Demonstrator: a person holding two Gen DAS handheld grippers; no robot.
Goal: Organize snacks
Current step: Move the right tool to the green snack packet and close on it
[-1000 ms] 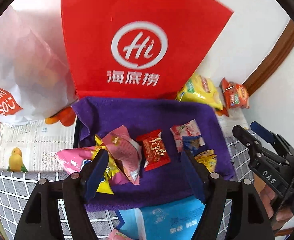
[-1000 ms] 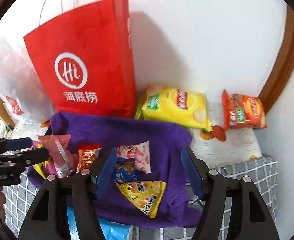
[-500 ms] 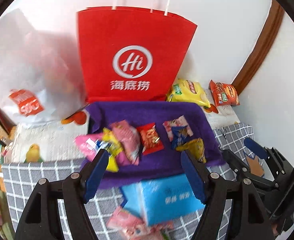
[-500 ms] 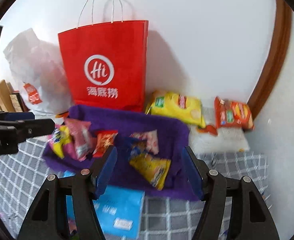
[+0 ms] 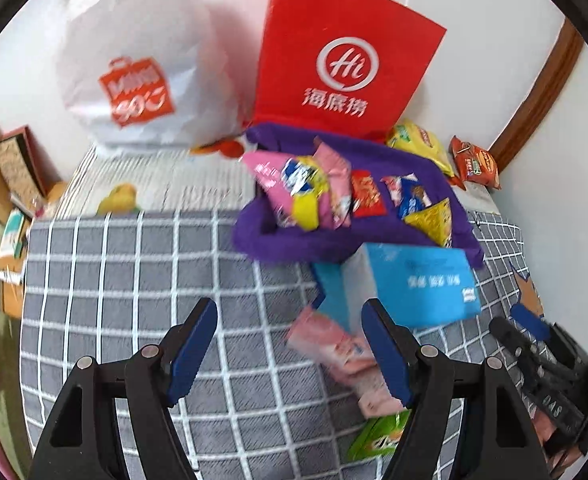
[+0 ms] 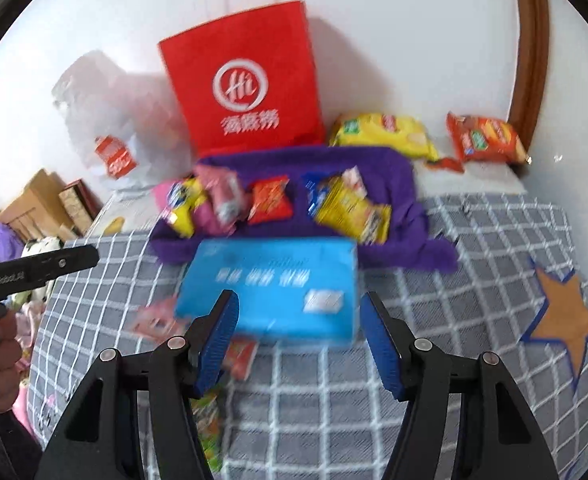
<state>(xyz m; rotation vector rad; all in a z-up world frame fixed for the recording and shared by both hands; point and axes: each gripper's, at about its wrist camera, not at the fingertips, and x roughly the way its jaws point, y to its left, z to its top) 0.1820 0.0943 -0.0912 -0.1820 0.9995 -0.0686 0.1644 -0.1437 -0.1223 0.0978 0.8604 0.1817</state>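
Several small snack packets [image 5: 329,192] lie on a purple cloth [image 5: 294,242] in front of a red paper bag [image 5: 341,60]; they also show in the right wrist view [image 6: 270,198]. A blue box [image 6: 270,284] lies in front of the cloth. A pink packet [image 5: 341,356] and a green packet [image 5: 377,436] lie on the grey checked cover [image 5: 134,280]. My left gripper [image 5: 290,356] is open and empty above the cover. My right gripper [image 6: 297,344] is open and empty, just short of the blue box.
A white plastic bag [image 5: 134,60] stands left of the red bag. A yellow chip bag [image 6: 385,136] and an orange chip bag [image 6: 485,140] lie by the wall at right. Boxes [image 5: 10,164] are stacked at far left. A brown door frame [image 6: 529,40] rises at right.
Both grippers have drawn back from the purple cloth, so the blue box and loose packets on the cover now lie close in front. Both stayed open and empty.
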